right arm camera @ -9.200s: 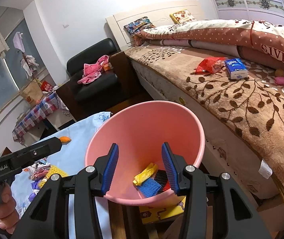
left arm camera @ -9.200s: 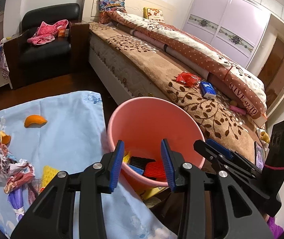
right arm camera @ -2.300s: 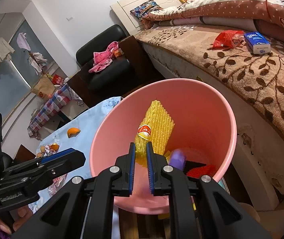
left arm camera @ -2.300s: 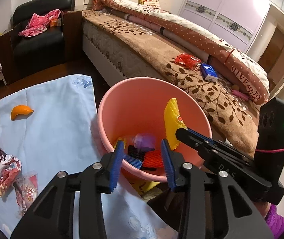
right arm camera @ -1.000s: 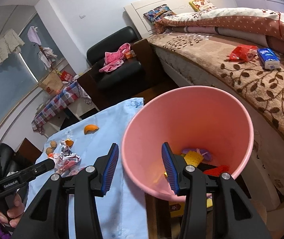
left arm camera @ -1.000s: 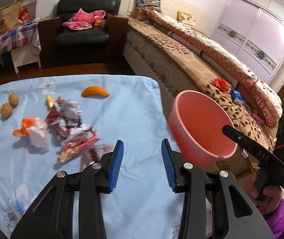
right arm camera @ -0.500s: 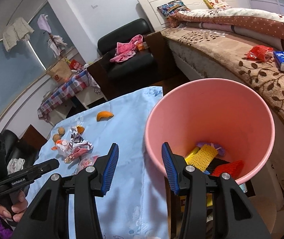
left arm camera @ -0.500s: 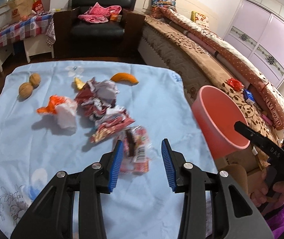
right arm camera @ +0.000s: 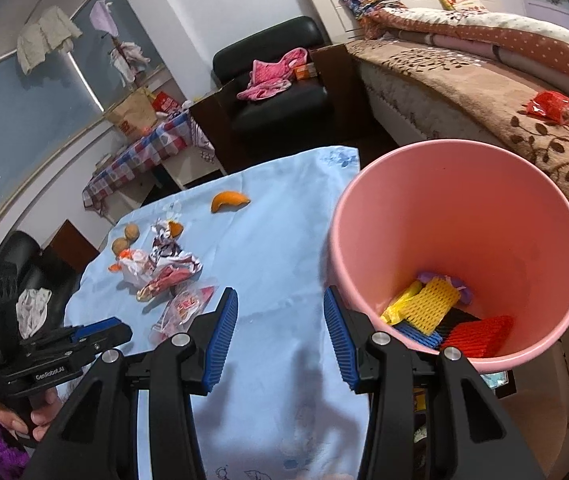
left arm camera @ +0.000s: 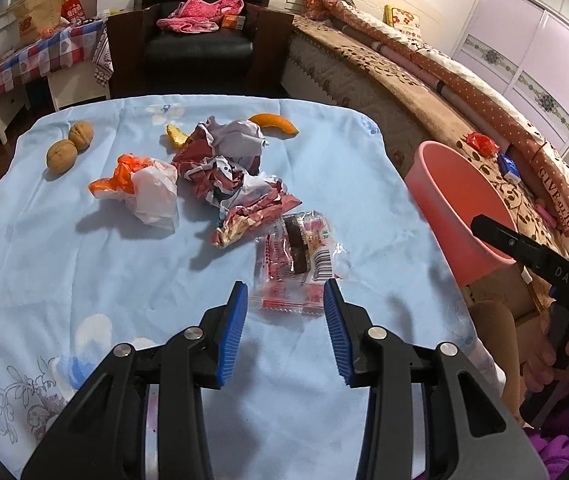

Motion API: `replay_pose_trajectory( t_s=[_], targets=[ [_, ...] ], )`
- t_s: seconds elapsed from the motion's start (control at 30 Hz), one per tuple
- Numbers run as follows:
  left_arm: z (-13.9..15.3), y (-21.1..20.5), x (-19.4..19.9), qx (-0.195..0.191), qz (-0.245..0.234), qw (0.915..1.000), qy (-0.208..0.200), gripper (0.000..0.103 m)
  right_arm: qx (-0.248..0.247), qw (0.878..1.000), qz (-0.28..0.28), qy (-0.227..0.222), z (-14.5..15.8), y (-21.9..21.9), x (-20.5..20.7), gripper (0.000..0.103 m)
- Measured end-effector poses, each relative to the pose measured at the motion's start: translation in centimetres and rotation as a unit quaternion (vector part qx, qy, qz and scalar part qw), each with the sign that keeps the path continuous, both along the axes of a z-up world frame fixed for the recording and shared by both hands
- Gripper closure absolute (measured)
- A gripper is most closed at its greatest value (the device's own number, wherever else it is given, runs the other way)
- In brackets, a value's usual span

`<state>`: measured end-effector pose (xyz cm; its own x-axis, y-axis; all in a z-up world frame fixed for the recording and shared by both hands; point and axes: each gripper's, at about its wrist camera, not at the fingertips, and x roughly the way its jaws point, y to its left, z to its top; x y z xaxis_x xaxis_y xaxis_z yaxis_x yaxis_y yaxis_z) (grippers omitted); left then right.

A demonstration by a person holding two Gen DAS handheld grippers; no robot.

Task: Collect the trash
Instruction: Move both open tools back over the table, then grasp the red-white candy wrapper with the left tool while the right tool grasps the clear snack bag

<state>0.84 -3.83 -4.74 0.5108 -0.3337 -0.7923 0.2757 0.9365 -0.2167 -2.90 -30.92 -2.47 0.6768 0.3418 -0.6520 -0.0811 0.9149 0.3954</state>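
Note:
My left gripper [left arm camera: 284, 304] is open and empty, just short of a clear red snack wrapper [left arm camera: 298, 258] on the blue cloth [left arm camera: 84, 280]. Beyond it lie crumpled red-and-white wrappers [left arm camera: 228, 172], a white and orange plastic bag [left arm camera: 144, 188], two orange peels [left arm camera: 274, 123] and two walnuts [left arm camera: 70, 146]. The pink bin [right arm camera: 484, 216] stands at the table's right edge and holds yellow, red and blue foam nets [right arm camera: 432, 308]. My right gripper [right arm camera: 280, 320] is open and empty, over the cloth beside the bin's near rim. The left gripper also shows in the right wrist view [right arm camera: 96, 334].
A bed [left arm camera: 424, 92] with a brown blanket runs along the right, with a red packet [left arm camera: 482, 144] and a blue pack [left arm camera: 510, 166] on it. A black armchair [left arm camera: 200, 36] with pink clothes stands behind the table. A checked-cloth side table [left arm camera: 24, 64] is at the far left.
My left gripper has swung from the bin back over the table and now sits lower, close to the clear wrapper. My right gripper has let go of the yellow foam net, which lies in the bin.

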Motion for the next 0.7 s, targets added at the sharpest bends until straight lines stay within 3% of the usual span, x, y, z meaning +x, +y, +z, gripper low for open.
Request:
replay_pose_trajectory(
  t_s=[0.2,0.47,0.63,0.7],
  targets=[
    [0.2,1.2,1.4,0.0,0.023,0.9996,-0.017,0.063,-0.011,1.0,0.016,0.007,-0.4,1.2,0.2,0.059],
    [-1.2,0.6,4.5,0.032,0.007,0.9991,-0.027,0.063,-0.02,0.999,0.032,0.012,-0.3,2.6,0.4,0.059],
    [-2.3,0.9,5.3,0.019,0.003,0.9996,-0.02,0.064,-0.006,0.998,0.054,0.016,0.0,3.6,0.4,0.059],
    [-2.3,1.1,5.1,0.003,0.002,0.9996,-0.028,0.08,0.0,0.998,0.064,0.019,0.1,4.0,0.6,0.057]
  ],
)
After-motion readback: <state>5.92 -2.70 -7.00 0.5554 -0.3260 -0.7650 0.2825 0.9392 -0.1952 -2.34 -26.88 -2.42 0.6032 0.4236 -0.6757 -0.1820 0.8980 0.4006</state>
